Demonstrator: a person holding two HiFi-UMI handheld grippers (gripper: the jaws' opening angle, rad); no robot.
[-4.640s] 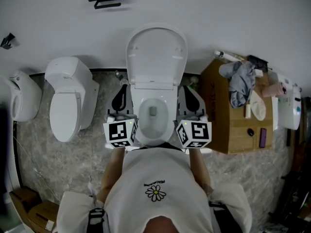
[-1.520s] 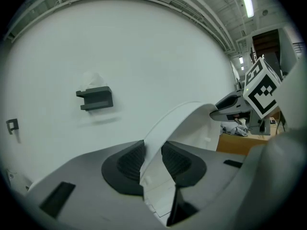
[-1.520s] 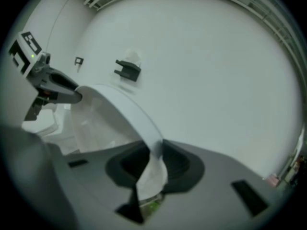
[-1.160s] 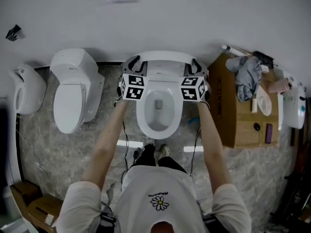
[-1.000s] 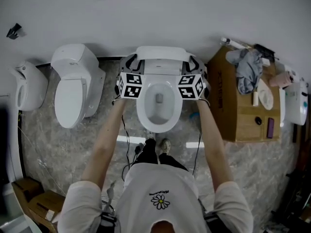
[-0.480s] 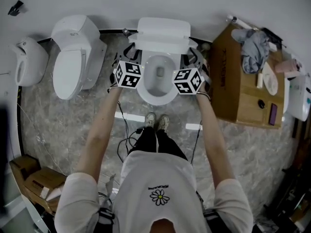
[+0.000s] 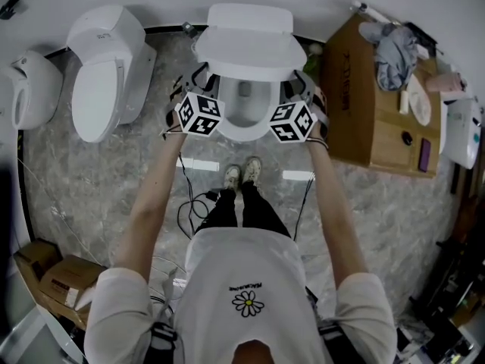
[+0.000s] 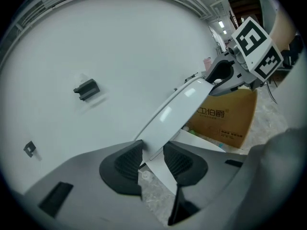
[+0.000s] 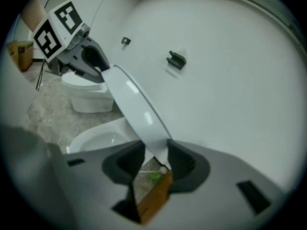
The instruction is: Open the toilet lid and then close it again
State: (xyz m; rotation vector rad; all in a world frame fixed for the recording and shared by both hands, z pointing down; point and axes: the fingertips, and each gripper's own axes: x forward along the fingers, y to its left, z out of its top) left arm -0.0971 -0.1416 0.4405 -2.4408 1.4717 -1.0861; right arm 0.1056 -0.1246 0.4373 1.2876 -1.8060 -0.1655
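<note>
- Head view: toilet lid [image 7: 250,48], white, tilted partway down over the toilet bowl [image 7: 242,131], neither upright nor shut; left gripper [image 7: 200,74] at the lid's left edge and right gripper [image 7: 297,83] at its right edge, one on each side of the bowl; second toilet [image 7: 102,67] to the left, lid down; cardboard box [image 7: 348,97] to the right, a grey cloth [image 7: 394,44] on top of it; marbled floor [image 7: 91,180] below.
- Left gripper view: left gripper [image 8: 152,159] with its jaws just opened a little wider, the rim of the toilet lid [image 8: 177,109] filling the gap and both pads against it; lid running slantwise up to the right gripper [image 8: 218,78] on its far edge; cardboard box [image 8: 225,116] behind; dark wall bracket [image 8: 86,89] on the white wall.
- Right gripper view: right gripper [image 9: 156,159] with its jaws likewise just opened wider, the toilet lid [image 9: 134,107] between them and touching both pads; left gripper [image 9: 98,63] on the far edge; toilet bowl [image 9: 96,138] open beneath; second toilet [image 9: 88,95] beyond; wall bracket [image 9: 176,60] above.
</note>
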